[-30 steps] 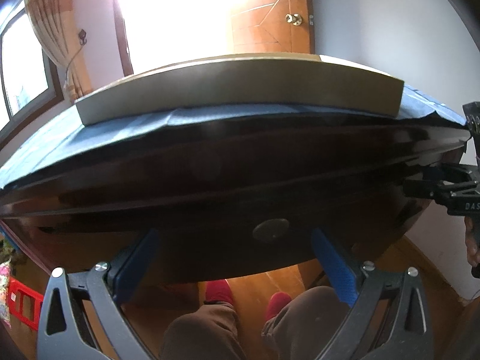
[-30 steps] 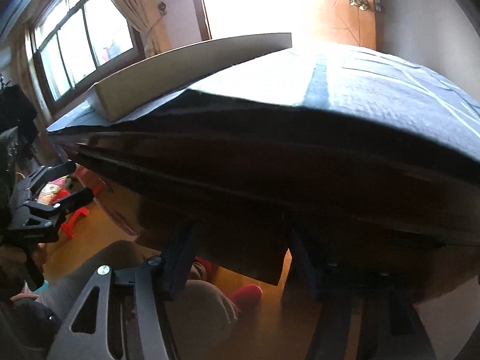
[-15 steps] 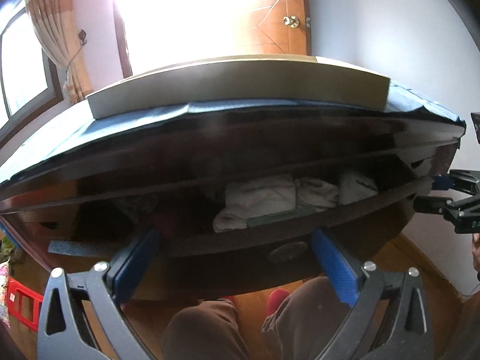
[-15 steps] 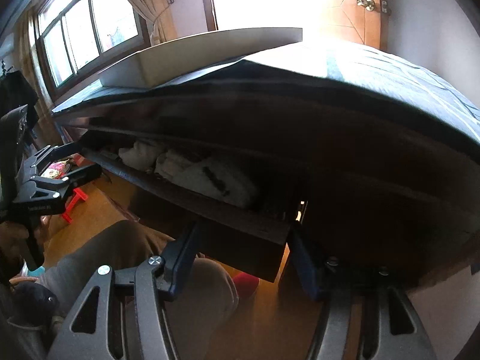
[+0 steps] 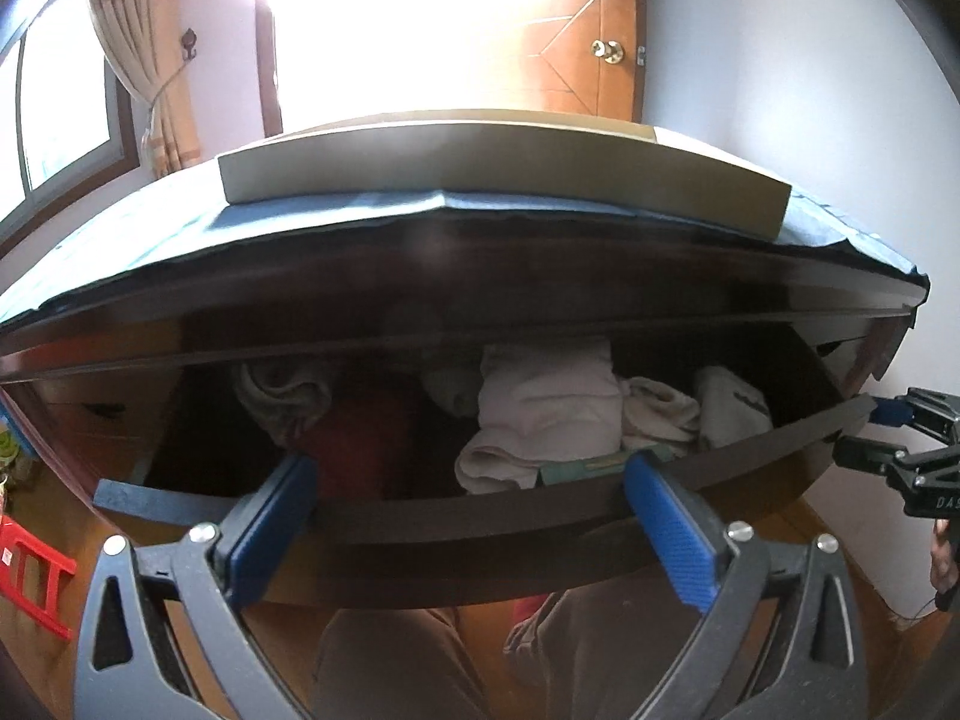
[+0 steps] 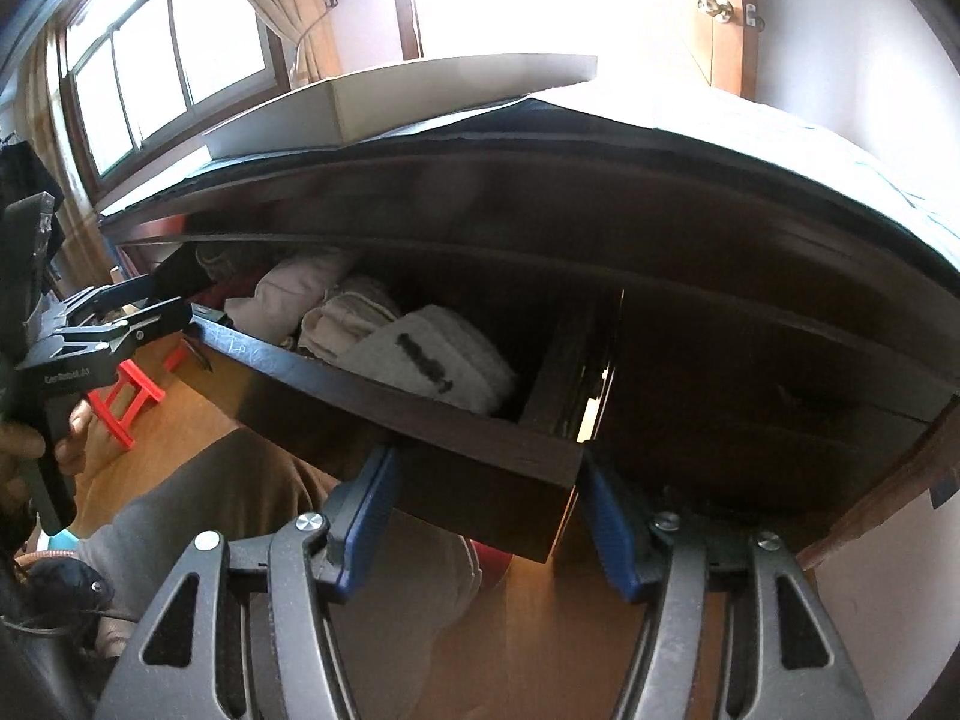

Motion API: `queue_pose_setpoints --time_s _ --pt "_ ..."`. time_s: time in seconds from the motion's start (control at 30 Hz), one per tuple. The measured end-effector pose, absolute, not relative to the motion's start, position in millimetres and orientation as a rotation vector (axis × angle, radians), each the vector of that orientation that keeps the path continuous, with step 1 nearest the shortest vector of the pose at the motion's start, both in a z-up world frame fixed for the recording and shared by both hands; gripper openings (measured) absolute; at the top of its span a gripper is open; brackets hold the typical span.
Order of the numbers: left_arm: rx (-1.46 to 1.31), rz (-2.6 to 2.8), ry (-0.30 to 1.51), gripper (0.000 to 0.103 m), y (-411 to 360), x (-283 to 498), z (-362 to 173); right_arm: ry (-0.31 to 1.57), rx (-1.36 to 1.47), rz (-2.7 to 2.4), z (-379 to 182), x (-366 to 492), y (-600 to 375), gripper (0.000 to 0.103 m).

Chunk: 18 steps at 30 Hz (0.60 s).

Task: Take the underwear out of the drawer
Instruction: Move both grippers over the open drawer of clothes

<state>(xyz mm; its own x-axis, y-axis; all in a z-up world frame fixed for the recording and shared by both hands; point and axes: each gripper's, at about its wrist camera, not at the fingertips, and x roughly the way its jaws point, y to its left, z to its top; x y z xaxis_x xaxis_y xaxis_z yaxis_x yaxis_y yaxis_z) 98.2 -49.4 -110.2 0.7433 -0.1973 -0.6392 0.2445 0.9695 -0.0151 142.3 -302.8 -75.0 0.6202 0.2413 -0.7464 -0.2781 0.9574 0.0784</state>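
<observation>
Standing open beneath the cabinet top, the drawer (image 6: pixel 420 414) exposes its contents to both wrist cameras.

1. Task item: the underwear (image 5: pixel 546 414) lies inside the drawer as a row of pale folded pieces packed side by side. The row runs from the middle to the right end of the drawer, close behind its front rim. The rightmost piece, white with a dark mark, sits in the drawer's front right corner.
2. Other contents: a red garment (image 5: pixel 360 438) lies left of the pale row, and a grey bundle (image 5: pixel 282 390) lies beyond it towards the left end.
3. Left gripper (image 5: pixel 468 534): the jaws are spread wide and hold nothing. The fingertips are level with the drawer's front panel, near its middle.
4. Right gripper (image 6: pixel 486 510): the jaws are partly spread, and the right end of the drawer's front panel lies between the blue pads. Whether the pads press on the panel cannot be determined.
5. Cabinet top: a blue cloth (image 5: pixel 150 252) covers it, and a flat pale box (image 5: pixel 498 174) rests on the cloth.
6. Operator: the person's legs (image 5: pixel 390 660) are directly below the drawer.
</observation>
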Motion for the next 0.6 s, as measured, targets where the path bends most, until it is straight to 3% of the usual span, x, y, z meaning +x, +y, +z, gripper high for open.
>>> queue_pose_setpoints --time_s 0.6 --pt "0.077 -0.248 0.711 0.103 -48.5 84.5 -108.5 0.847 -0.066 0.293 -72.7 132.3 -311.5 0.064"
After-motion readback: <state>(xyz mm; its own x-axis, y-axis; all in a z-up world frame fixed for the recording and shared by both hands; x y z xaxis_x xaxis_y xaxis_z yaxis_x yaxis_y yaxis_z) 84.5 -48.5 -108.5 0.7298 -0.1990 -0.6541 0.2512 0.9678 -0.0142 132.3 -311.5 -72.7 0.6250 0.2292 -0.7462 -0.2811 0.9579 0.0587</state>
